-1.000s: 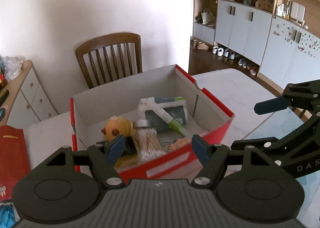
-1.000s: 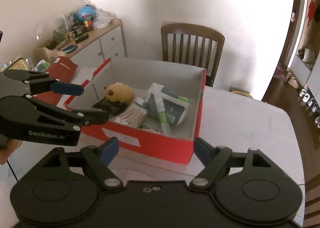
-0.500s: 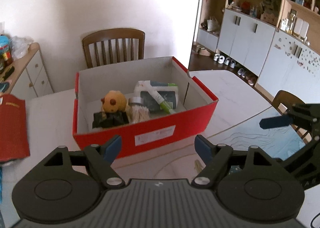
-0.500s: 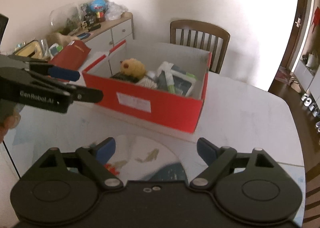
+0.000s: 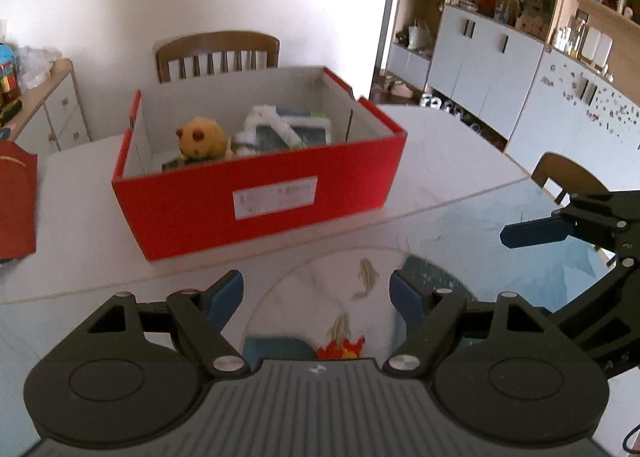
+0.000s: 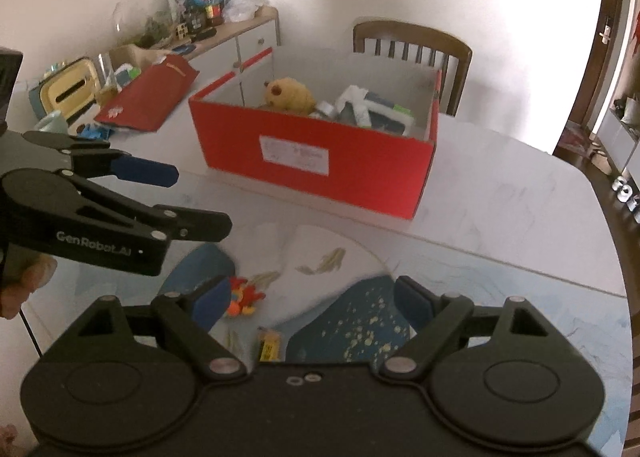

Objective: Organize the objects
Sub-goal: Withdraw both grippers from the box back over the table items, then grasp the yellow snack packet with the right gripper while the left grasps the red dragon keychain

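Wooden chair (image 5: 218, 53) behind the table (image 5: 440, 145), cluttered sideboard (image 6: 224, 37), perhaps shoes (image 5: 440, 107) by white cabinets (image 5: 480, 69).

At the left of the right wrist view, white lettering on the black side of the left gripper (image 6: 192, 201) reads "GenRobot.AI". The red box (image 6: 312, 161) at frame centre bears a white label (image 6: 294, 155) on its front wall, but its print is too blurred to read in either view.
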A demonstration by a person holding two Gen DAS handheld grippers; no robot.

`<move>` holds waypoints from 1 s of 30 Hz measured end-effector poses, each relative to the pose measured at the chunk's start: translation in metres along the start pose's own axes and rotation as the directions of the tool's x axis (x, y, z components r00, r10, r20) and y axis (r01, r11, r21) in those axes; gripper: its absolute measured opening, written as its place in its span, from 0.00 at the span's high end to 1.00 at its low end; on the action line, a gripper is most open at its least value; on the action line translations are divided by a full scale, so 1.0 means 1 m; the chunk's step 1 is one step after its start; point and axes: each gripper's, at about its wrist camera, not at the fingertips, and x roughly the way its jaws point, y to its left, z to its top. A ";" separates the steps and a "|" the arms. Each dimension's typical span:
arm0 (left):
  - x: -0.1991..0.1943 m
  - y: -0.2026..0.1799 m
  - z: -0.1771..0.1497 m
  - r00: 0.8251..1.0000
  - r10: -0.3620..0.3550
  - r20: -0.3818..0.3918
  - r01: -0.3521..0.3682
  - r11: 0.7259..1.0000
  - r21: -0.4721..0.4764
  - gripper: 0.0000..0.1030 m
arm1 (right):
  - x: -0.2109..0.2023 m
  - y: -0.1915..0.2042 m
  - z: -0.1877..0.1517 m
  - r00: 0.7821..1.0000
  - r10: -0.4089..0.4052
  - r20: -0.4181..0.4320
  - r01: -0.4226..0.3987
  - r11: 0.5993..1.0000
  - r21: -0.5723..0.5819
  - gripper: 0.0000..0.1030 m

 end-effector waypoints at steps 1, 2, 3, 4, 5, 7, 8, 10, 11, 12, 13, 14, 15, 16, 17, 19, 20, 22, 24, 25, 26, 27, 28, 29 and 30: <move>0.002 0.000 -0.003 1.000 -0.002 -0.007 0.002 1.000 -0.003 0.22 | 0.002 0.001 -0.003 1.000 0.001 -0.009 -0.001 1.000 0.006 0.14; 0.003 0.000 -0.006 1.000 -0.005 -0.016 0.004 1.000 -0.006 0.21 | 0.003 0.001 -0.006 1.000 0.004 -0.017 -0.004 1.000 0.013 0.14; 0.005 0.000 -0.009 1.000 -0.005 -0.025 0.004 1.000 -0.004 0.19 | 0.005 0.001 -0.009 1.000 0.006 -0.024 -0.006 1.000 0.018 0.14; 0.006 0.000 -0.011 1.000 -0.001 -0.031 0.001 1.000 -0.003 0.16 | 0.006 0.002 -0.012 1.000 0.007 -0.028 -0.007 1.000 0.020 0.14; 0.008 0.001 -0.014 0.999 0.002 -0.036 -0.002 1.000 -0.004 0.16 | 0.007 0.003 -0.014 0.999 0.009 -0.033 -0.009 1.000 0.020 0.14; 0.013 0.002 -0.020 0.999 -0.002 -0.053 0.001 1.000 -0.009 0.15 | 0.009 0.007 -0.020 0.999 0.017 -0.043 -0.017 1.000 0.014 0.14; 0.015 0.002 -0.023 0.998 -0.004 -0.063 0.003 1.000 -0.013 0.12 | 0.010 0.008 -0.023 0.999 0.022 -0.048 -0.021 1.000 0.008 0.14; 0.021 0.003 -0.028 0.997 -0.007 -0.077 0.005 1.000 -0.018 0.09 | 0.013 0.012 -0.030 0.998 0.027 -0.061 -0.027 1.000 -0.006 0.14; 0.024 0.003 -0.032 0.997 -0.008 -0.082 0.007 1.000 -0.019 0.09 | 0.014 0.013 -0.031 0.997 0.029 -0.066 -0.030 1.000 -0.009 0.14; 0.027 0.003 -0.035 0.996 -0.010 -0.090 0.009 1.000 -0.018 0.09 | 0.016 0.015 -0.034 0.997 0.034 -0.073 -0.035 0.999 -0.012 0.15; 0.029 0.003 -0.038 0.995 -0.010 -0.098 0.008 1.000 -0.016 0.09 | 0.017 0.016 -0.037 0.996 0.037 -0.080 -0.038 0.999 -0.016 0.16; 0.032 0.003 -0.040 0.995 -0.007 -0.104 0.005 1.000 -0.017 0.06 | 0.019 0.017 -0.039 0.996 0.038 -0.086 -0.040 0.999 -0.020 0.16; 0.035 0.003 -0.043 0.994 -0.006 -0.110 0.004 1.000 -0.016 0.03 | 0.021 0.018 -0.042 0.995 0.038 -0.091 -0.040 0.999 -0.023 0.16; 0.038 0.003 -0.045 0.994 -0.004 -0.112 0.002 1.000 -0.016 0.00 | 0.023 0.020 -0.044 0.995 0.036 -0.098 -0.039 0.999 -0.025 0.17; 0.040 0.003 -0.048 0.994 0.000 -0.112 -0.002 1.000 -0.015 0.00 | 0.025 0.021 -0.047 0.994 0.035 -0.104 -0.038 0.999 -0.028 0.18; 0.045 0.003 -0.052 0.993 0.002 -0.120 -0.002 1.000 -0.006 0.00 | 0.028 0.022 -0.050 0.993 0.028 -0.111 -0.032 0.999 -0.031 0.19; 0.047 0.003 -0.054 0.993 0.000 -0.120 0.000 1.000 0.000 0.00 | 0.030 0.022 -0.052 0.993 0.026 -0.116 -0.029 0.999 -0.030 0.20; 0.050 0.002 -0.056 0.992 -0.008 -0.123 0.009 1.000 0.014 0.00 | 0.034 0.022 -0.055 0.992 0.020 -0.126 -0.024 0.999 -0.030 0.21; 0.053 0.000 -0.058 0.992 -0.017 -0.124 0.021 0.999 0.025 0.00 | 0.037 0.022 -0.057 0.991 0.019 -0.135 -0.023 0.999 -0.028 0.21; 0.055 0.000 -0.060 0.992 -0.022 -0.127 0.026 0.999 0.029 0.00 | 0.038 0.022 -0.058 0.990 0.022 -0.138 -0.026 0.999 -0.027 0.21; 0.056 -0.001 -0.060 0.991 -0.029 -0.129 0.034 0.999 0.031 0.00 | 0.039 0.022 -0.059 0.990 0.024 -0.139 -0.028 0.999 -0.026 0.21; 0.057 -0.002 -0.061 0.991 -0.029 -0.129 0.034 0.999 0.037 0.00 | 0.039 0.022 -0.059 0.990 0.026 -0.140 -0.030 0.999 -0.024 0.21; 0.058 -0.003 -0.062 0.992 -0.020 -0.126 0.026 0.999 0.045 0.00 | 0.039 0.021 -0.059 0.990 0.028 -0.141 -0.031 0.999 -0.022 0.21; 0.058 -0.004 -0.062 0.993 -0.013 -0.121 0.020 0.998 0.053 0.00 | 0.040 0.021 -0.059 0.989 0.029 -0.142 -0.032 0.999 -0.018 0.21; 0.059 -0.004 -0.063 0.993 -0.016 -0.120 0.023 0.998 0.057 0.00 | 0.040 0.020 -0.059 0.989 0.030 -0.143 -0.033 0.999 -0.014 0.21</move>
